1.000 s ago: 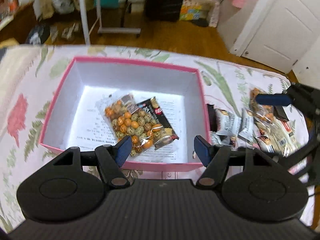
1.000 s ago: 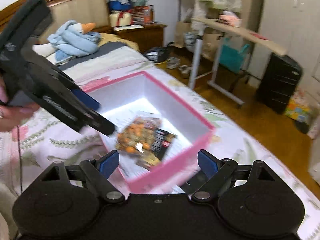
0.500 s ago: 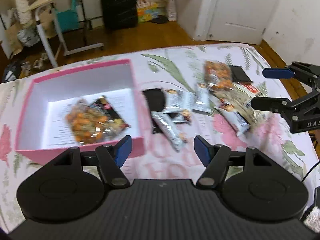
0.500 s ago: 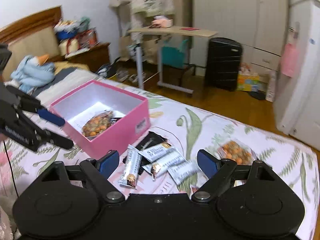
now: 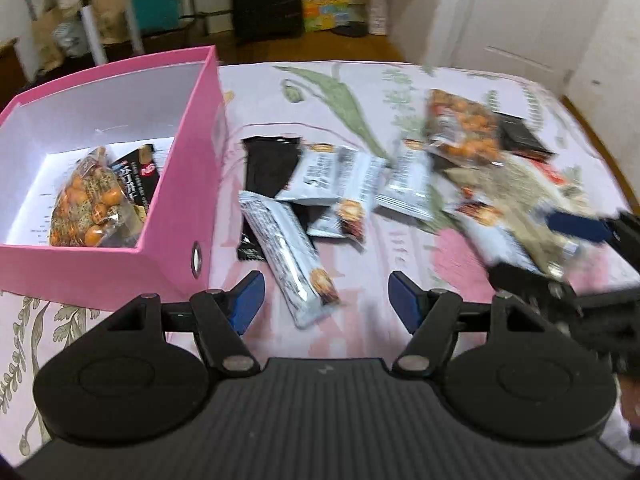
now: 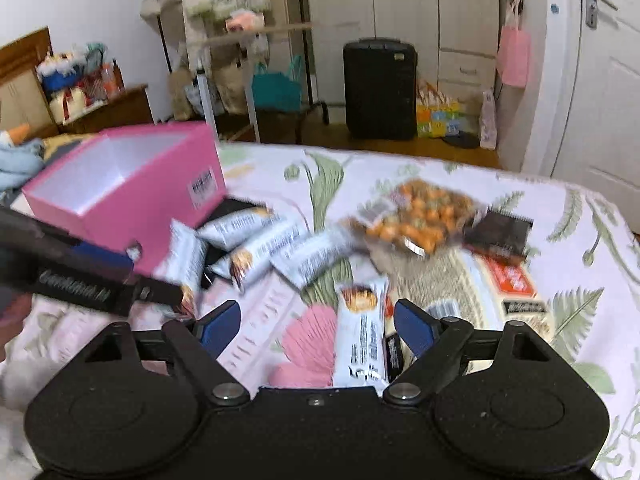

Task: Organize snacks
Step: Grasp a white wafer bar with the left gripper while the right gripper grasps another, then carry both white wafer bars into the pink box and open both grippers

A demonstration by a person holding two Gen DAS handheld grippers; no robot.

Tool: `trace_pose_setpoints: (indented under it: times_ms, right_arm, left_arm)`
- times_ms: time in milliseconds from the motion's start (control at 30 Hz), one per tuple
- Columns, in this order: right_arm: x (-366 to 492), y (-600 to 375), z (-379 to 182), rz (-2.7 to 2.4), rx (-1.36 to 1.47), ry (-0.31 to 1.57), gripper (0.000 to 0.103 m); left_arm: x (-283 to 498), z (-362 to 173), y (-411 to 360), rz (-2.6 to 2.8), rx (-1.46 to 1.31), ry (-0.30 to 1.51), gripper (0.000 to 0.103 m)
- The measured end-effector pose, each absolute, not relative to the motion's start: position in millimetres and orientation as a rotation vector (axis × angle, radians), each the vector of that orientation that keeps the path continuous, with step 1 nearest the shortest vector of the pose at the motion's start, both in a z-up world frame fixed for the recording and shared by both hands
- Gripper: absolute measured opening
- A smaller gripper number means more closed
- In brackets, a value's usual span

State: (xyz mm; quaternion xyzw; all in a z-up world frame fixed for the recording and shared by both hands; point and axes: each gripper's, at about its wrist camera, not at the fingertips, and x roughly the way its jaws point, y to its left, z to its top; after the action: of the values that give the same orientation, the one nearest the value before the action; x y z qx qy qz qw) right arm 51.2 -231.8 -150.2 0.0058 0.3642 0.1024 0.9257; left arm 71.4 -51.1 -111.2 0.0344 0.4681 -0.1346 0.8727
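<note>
A pink box (image 5: pixel 176 240) stands at the left on the floral bedspread, holding a bag of orange and green nuts (image 5: pixel 86 208) and a black packet (image 5: pixel 138 176). Several silver snack bars lie loose beside it. My left gripper (image 5: pixel 326 305) hangs low over one silver bar (image 5: pixel 290 256), open, its pads apart from the wrapper. My right gripper (image 6: pixel 316 326) has its jaws closing, with another silver bar (image 6: pixel 360 340) lying between the fingers but untouched by the pads. Each gripper shows blurred in the other's view: the right gripper (image 5: pixel 552 252) and the left gripper (image 6: pixel 156 274).
More snacks lie to the right: a second nut bag (image 6: pixel 420 216), a black packet (image 6: pixel 500 232) and a pale packet with a red label (image 6: pixel 508 276). Beyond the bed's far edge are a wooden floor, a black suitcase (image 6: pixel 380 88) and white doors.
Both grippers swung away from above the pink box to the right and sank towards the loose snacks. The right gripper's jaws have narrowed a little.
</note>
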Motion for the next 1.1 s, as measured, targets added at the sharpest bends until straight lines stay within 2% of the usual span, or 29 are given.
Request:
trace_pose_setpoints:
  times_ms: [267, 333, 400, 500, 567, 600, 633, 700, 733, 1100]
  right_arm:
    - [54.2, -223.8, -183.3, 0.153, -0.053, 0.754, 0.079]
    - [56.0, -223.7, -190.0, 0.127, -0.058, 0.76, 0.067]
    - [56.4, -220.8, -194.1, 0.098, -0.096, 0.766, 0.049]
    - [53.5, -215.1, -191.4, 0.101, -0.119, 0.788, 0.041]
    - [51.7, -214.7, -189.6, 0.1, -0.098, 0.805, 0.036]
    - [50.5, -214.4, -189.4, 0.087, -0.089, 0.814, 0.036]
    - [49.3, -214.2, -189.3, 0.073, -0.08, 0.822, 0.034]
    - [47.5, -215.2, -187.0, 0.051, -0.049, 0.828, 0.033]
    - [45.9, -216.0, -185.8, 0.044, -0.03, 0.832, 0.033]
    - [25.5, -219.1, -165.9, 0.094, 0.119, 0.918, 0.033]
  left_arm:
    - [79.7, -140.9, -65.2, -0.166, 0.145, 0.918, 0.067]
    - [79.8, -145.3, -66.6, -0.151, 0.157, 0.906, 0.067]
    - [78.1, -148.8, -67.5, -0.128, 0.186, 0.878, 0.066]
    - [73.3, -155.1, -68.9, -0.135, 0.238, 0.859, 0.066]
    - [74.8, -159.2, -64.5, -0.135, 0.216, 0.883, 0.062]
    - [75.0, -159.2, -61.7, -0.138, 0.197, 0.887, 0.058]
    - [75.5, -158.2, -59.3, -0.142, 0.183, 0.896, 0.047]
    - [76.3, -155.4, -58.1, -0.153, 0.184, 0.914, 0.033]
    - [76.2, -153.3, -57.6, -0.157, 0.183, 0.923, 0.031]
    - [62.4, -134.3, -33.7, -0.223, 0.112, 1.075, 0.029]
